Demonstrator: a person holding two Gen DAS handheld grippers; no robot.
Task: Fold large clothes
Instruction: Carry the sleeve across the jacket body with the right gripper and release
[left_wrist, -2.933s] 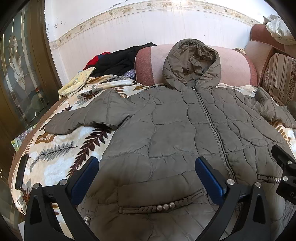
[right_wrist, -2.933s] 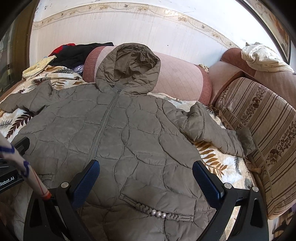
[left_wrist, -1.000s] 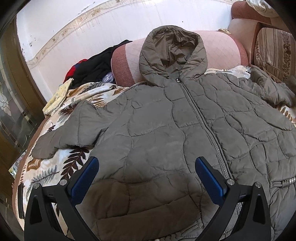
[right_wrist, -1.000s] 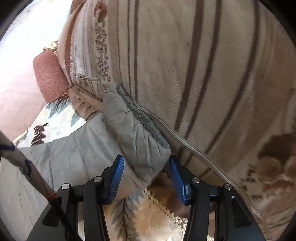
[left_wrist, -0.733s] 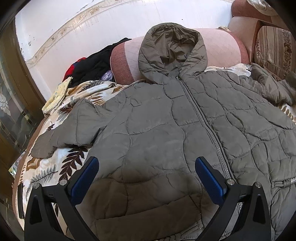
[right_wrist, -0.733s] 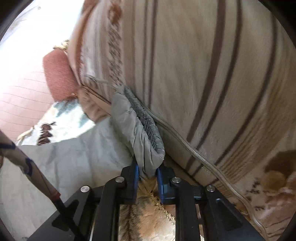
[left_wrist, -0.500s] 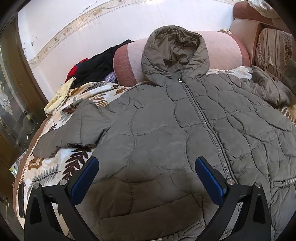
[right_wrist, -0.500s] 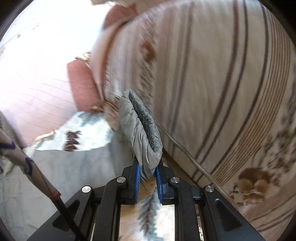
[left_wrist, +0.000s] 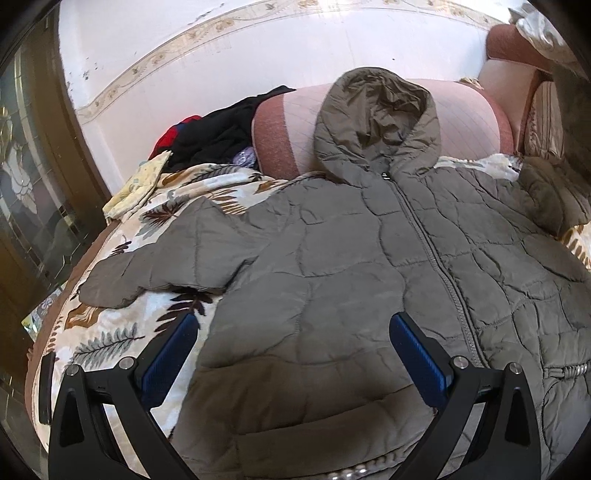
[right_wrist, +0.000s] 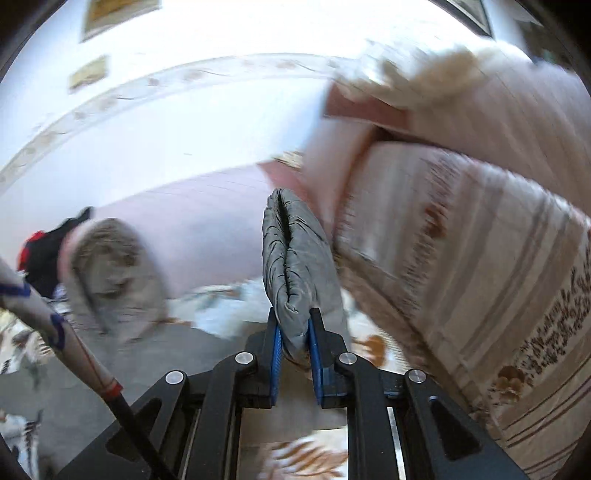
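jacket (left_wrist: 369, 277) cuff (right_wrist: 295, 266) pinched in right tongs (right_wrist: 294, 349); left tongs (left_wrist: 291, 354) gape wide.

I am working in a lived-in home, in a sitting room or bedroom. A leaf-print blanket (left_wrist: 110, 332) covers a wide couch or bed, with a pink quilted bolster (left_wrist: 295, 122) along its back and a striped brown cushion (right_wrist: 480, 258) on the right side. Loose clothes, black and red (left_wrist: 207, 136), are heaped in the corner beside a folded yellow cloth (left_wrist: 136, 184). The white wall carries a floral border strip (left_wrist: 184, 40) and small framed pictures (right_wrist: 118, 11). At the left edge I see a wooden door with patterned glass (left_wrist: 22, 184).
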